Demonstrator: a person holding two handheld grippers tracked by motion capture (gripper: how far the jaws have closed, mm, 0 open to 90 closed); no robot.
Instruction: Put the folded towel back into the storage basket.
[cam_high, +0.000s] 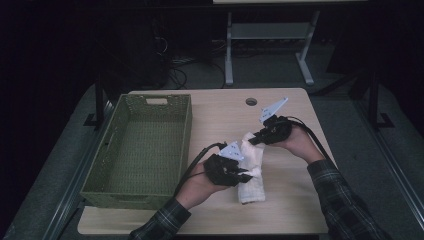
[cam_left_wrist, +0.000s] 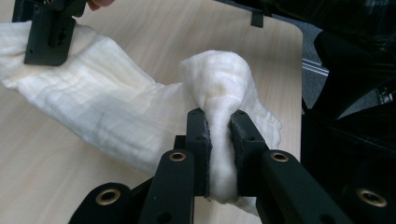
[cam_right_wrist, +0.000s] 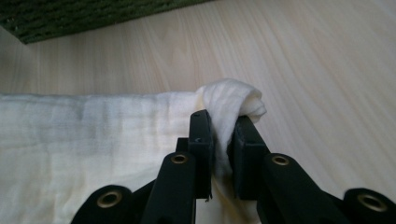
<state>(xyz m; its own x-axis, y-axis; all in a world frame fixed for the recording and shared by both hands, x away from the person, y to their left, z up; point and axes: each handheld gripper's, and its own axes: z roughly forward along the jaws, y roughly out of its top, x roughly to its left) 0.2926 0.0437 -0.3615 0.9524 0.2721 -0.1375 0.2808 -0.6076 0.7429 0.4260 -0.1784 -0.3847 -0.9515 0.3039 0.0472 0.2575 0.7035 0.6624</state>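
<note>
A white cloth (cam_high: 250, 167) lies bunched on the wooden table (cam_high: 220, 115) between my two hands. My left gripper (cam_high: 248, 174) is shut on a fold of the cloth (cam_left_wrist: 116, 116) near its lower part, and the pinched fabric bulges above the pads (cam_left_wrist: 198, 135). My right gripper (cam_high: 253, 140) is shut on the cloth's far end (cam_right_wrist: 93, 140), where a rolled edge pokes out above its pads (cam_right_wrist: 203, 133). In the left gripper view the right gripper (cam_left_wrist: 49, 35) shows at the top left, clamped on the cloth's other end. The cloth hangs stretched between both grips, partly lifted off the table.
A green woven basket (cam_high: 185, 125) stands empty on the table's left half, its corner (cam_right_wrist: 70, 16) showing in the right gripper view. A round cable hole (cam_high: 251, 101) sits near the table's far edge. Table legs and cables stand on the floor behind.
</note>
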